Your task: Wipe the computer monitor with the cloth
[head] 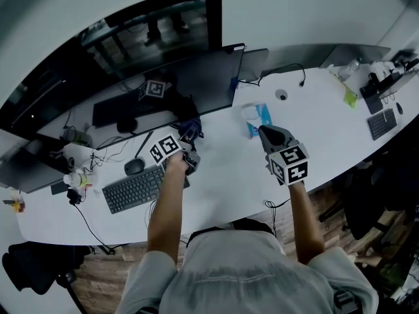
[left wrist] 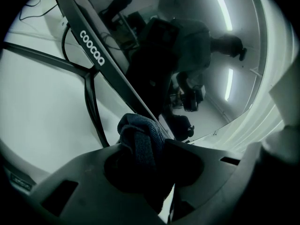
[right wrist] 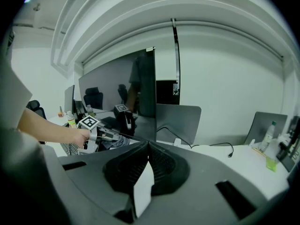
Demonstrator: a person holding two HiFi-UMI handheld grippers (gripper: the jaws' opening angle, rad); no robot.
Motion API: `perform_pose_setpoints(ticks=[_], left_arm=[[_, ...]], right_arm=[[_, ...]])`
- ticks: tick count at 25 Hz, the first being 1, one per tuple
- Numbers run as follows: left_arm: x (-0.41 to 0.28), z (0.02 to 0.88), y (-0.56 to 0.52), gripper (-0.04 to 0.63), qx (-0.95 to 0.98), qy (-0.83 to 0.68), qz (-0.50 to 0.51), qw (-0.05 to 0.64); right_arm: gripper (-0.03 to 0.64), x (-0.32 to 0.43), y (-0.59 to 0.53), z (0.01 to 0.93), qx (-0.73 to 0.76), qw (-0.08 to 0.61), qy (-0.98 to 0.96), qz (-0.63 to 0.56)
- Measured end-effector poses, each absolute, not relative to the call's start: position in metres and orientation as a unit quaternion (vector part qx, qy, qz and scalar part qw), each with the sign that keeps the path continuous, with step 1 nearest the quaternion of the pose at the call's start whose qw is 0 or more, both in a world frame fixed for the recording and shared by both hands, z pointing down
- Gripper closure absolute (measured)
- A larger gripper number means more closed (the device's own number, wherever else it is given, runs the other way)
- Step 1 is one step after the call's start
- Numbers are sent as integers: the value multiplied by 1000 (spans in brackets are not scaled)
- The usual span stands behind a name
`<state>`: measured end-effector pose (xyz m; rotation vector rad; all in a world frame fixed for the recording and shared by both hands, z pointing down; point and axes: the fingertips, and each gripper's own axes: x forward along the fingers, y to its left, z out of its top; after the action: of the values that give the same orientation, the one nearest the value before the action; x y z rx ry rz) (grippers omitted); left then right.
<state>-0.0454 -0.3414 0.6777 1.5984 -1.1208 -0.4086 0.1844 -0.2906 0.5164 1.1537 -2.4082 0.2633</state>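
A dark monitor (head: 177, 80) stands at the back of the white desk (head: 216, 175); its screen (left wrist: 197, 78) mirrors the room in the left gripper view. My left gripper (head: 190, 135) is shut on a dark blue cloth (left wrist: 140, 139), close to the monitor's lower edge (left wrist: 110, 76). The cloth (head: 190, 131) bunches at the jaws in the head view too. My right gripper (head: 267, 133) hangs above the desk to the right, jaws shut with nothing between them. The right gripper view shows the monitor (right wrist: 119, 97) and the left gripper (right wrist: 112, 137) far off.
A keyboard (head: 134, 190) and mouse (head: 133, 166) lie left of the left gripper. A tissue box (head: 256, 118) sits beyond the right gripper. Cables (head: 108, 150), small bottles (head: 77, 178), a second keyboard (head: 382, 123) and a grey partition (right wrist: 180, 123) are around.
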Motion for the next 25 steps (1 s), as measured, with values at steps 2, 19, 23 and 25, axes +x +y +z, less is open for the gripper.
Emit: perform_pose_setpoints(ticks=[2, 19, 23, 25], left_arm=[[-36, 677, -346, 506, 674, -471, -175, 541], [18, 677, -365, 506, 678, -479, -178, 528], [37, 676, -372, 506, 682, -477, -179, 525], [48, 676, -375, 506, 685, -474, -179, 524]], right_arm=[[601, 193, -295, 518, 418, 228, -874, 96], [601, 233, -332, 515, 393, 210, -891, 83], [601, 242, -341, 511, 389, 205, -895, 76], [601, 247, -344, 510, 387, 206, -896, 73]])
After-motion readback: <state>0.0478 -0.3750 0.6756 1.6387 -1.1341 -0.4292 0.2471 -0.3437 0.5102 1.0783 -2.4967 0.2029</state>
